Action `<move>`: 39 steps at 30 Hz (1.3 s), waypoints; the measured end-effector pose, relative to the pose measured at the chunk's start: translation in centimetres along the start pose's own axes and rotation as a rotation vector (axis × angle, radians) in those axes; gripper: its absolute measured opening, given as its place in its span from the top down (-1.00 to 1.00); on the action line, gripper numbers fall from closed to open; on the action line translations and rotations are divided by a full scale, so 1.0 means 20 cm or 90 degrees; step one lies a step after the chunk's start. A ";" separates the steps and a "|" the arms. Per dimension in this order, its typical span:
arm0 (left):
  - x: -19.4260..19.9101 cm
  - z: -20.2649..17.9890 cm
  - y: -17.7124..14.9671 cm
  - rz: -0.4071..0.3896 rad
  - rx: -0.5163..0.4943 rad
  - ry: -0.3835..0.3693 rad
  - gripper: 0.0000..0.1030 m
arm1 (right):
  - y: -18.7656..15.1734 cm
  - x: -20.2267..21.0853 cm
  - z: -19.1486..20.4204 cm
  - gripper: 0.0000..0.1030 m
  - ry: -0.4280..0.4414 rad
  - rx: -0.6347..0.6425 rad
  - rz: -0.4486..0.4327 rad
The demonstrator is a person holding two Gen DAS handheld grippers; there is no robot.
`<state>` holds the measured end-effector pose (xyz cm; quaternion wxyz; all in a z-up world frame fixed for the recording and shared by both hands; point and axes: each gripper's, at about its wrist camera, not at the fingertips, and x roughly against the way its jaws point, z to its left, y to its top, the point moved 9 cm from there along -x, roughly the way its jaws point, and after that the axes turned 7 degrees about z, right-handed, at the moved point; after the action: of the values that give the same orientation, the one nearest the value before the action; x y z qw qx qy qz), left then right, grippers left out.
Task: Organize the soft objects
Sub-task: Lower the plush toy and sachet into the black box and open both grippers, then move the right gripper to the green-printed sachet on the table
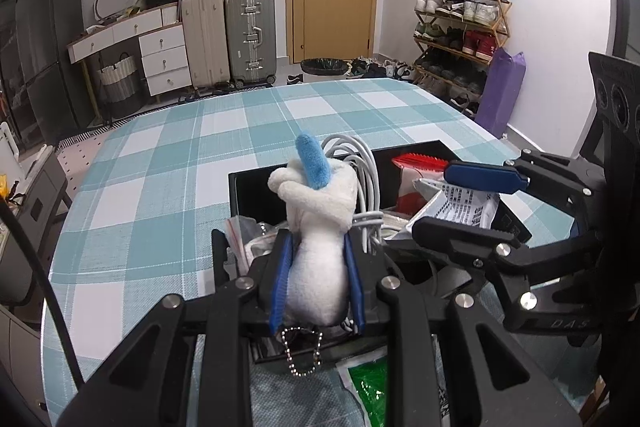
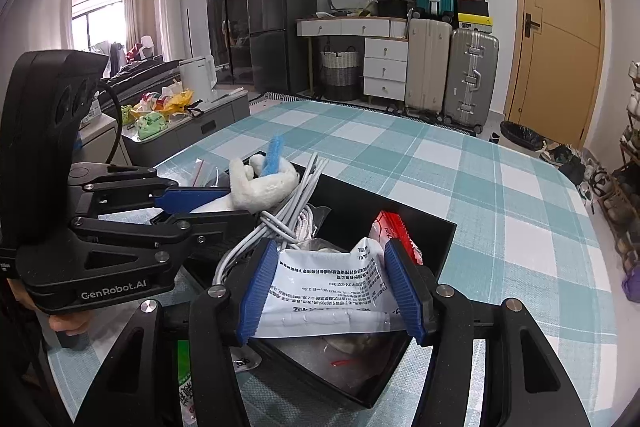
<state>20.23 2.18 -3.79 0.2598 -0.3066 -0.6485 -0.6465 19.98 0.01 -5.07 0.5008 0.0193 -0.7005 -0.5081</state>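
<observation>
Left wrist view: the left gripper [image 1: 318, 267] has its blue pads pressed into the body of a white plush toy [image 1: 320, 227], the toy's long axis running straight out along the fingers, blue tuft at the far end, bead chain [image 1: 302, 351] hanging below the jaws. The toy is held above the near left part of a black box [image 1: 256, 183] on the checked tablecloth [image 1: 160, 155]. Just beside it a coil of white cable [image 1: 366, 187] rises from the box.

The right gripper [image 2: 332, 291] is closed to about half its span on a white printed sachet [image 2: 332, 287], the packet lying crosswise between the jaws over the box's middle, a red packet [image 2: 390, 227] just behind it. The two grippers sit near each other, left toy to the left of the sachet. A green packet [image 1: 370, 387] lies outside the box, near its front edge. Both items appear to be either going in or coming out; the frames do not settle which.
</observation>
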 end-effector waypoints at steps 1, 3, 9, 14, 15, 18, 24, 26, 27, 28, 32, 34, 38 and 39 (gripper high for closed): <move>0.00 0.00 0.00 0.000 0.000 -0.001 0.51 | 0.00 0.01 0.00 -0.22 -0.001 0.003 -0.001; 0.01 0.00 0.00 -0.002 -0.005 0.000 0.48 | 0.01 0.04 0.00 -0.50 -0.009 0.007 -0.009; 0.12 -0.05 0.01 -0.025 -0.025 -0.026 -0.08 | 0.00 0.15 -0.03 -0.83 -0.031 -0.001 -0.027; 0.25 0.01 0.04 -0.048 -0.001 -0.015 -0.95 | -0.03 0.28 -0.09 -0.98 -0.055 -0.032 -0.039; 0.27 0.03 0.05 -0.057 0.003 -0.013 -1.00 | -0.04 0.30 -0.09 -0.98 -0.056 -0.037 -0.039; 0.35 0.07 0.03 -0.070 0.008 -0.005 -1.00 | -0.09 0.36 -0.11 -0.98 -0.051 -0.065 -0.046; 0.42 0.14 -0.07 -0.074 0.019 0.028 -1.00 | -0.17 0.40 -0.13 -0.99 -0.042 -0.115 -0.043; 0.41 0.15 -0.10 -0.070 0.023 0.032 -1.00 | -0.20 0.40 -0.13 -0.99 -0.041 -0.124 -0.035; 0.41 0.15 -0.12 -0.068 0.026 0.035 -1.00 | -0.21 0.39 -0.12 -0.99 -0.043 -0.128 -0.030; 0.40 0.15 -0.13 -0.065 0.028 0.036 -1.00 | -0.22 0.39 -0.11 -0.99 -0.043 -0.129 -0.024; 0.37 0.13 -0.19 -0.056 0.023 0.041 -1.00 | -0.26 0.37 -0.07 -0.99 -0.046 -0.135 -0.008; 0.37 0.12 -0.22 -0.052 0.023 0.043 -1.00 | -0.29 0.34 -0.05 -0.99 -0.051 -0.139 0.010; 0.34 0.11 -0.28 -0.038 0.025 0.039 -1.00 | -0.32 0.29 0.01 -0.99 -0.048 -0.140 0.037; 0.34 0.12 -0.29 -0.035 0.026 0.043 -1.00 | -0.32 0.27 0.03 -0.99 -0.047 -0.143 0.046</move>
<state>11.49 5.10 -2.93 0.2698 -0.2613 -0.6609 -0.6498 13.79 -5.59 -6.11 0.4918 -0.0805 -0.6571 -0.5655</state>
